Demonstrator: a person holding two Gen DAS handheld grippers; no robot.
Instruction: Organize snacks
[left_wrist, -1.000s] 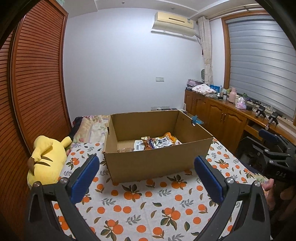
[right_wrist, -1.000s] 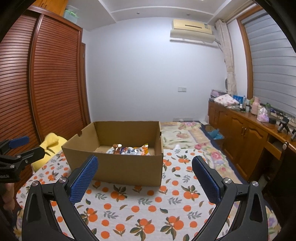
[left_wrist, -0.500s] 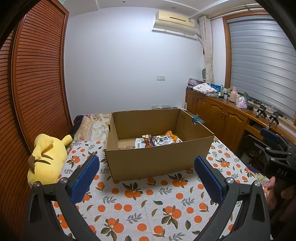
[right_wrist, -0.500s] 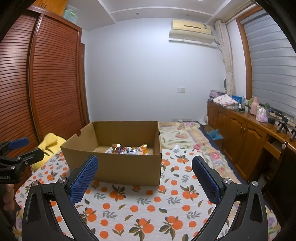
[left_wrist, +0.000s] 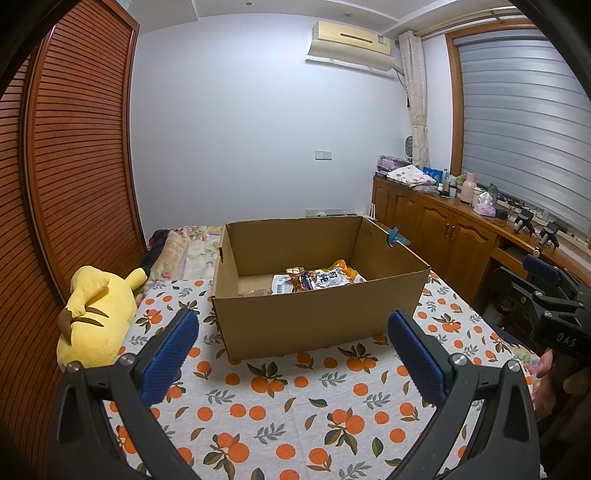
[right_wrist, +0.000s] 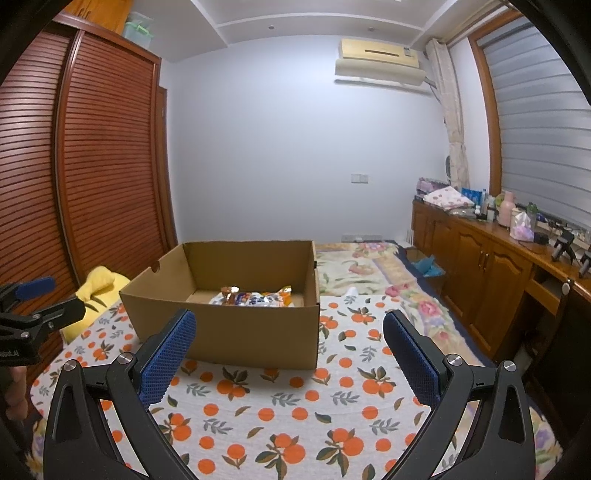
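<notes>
Both grippers, left (left_wrist: 291, 354) and right (right_wrist: 288, 354), hung spread and empty over the orange-print cloth (left_wrist: 295, 413), near the open brown cardboard box (left_wrist: 317, 321). Crinkly snack packets (left_wrist: 314, 280) lay inside, far right; reaching over the near wall could shove the light box.

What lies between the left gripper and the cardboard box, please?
Only bare orange-print sheet lies between the left gripper, held open, and the cardboard box; the left wrist view shows it.

Brown cardboard box (left_wrist: 317, 325); white sheet (left_wrist: 295, 413) with orange-fruit print; yellow plush (left_wrist: 96, 314); blue claw pads (left_wrist: 168, 356)
</notes>
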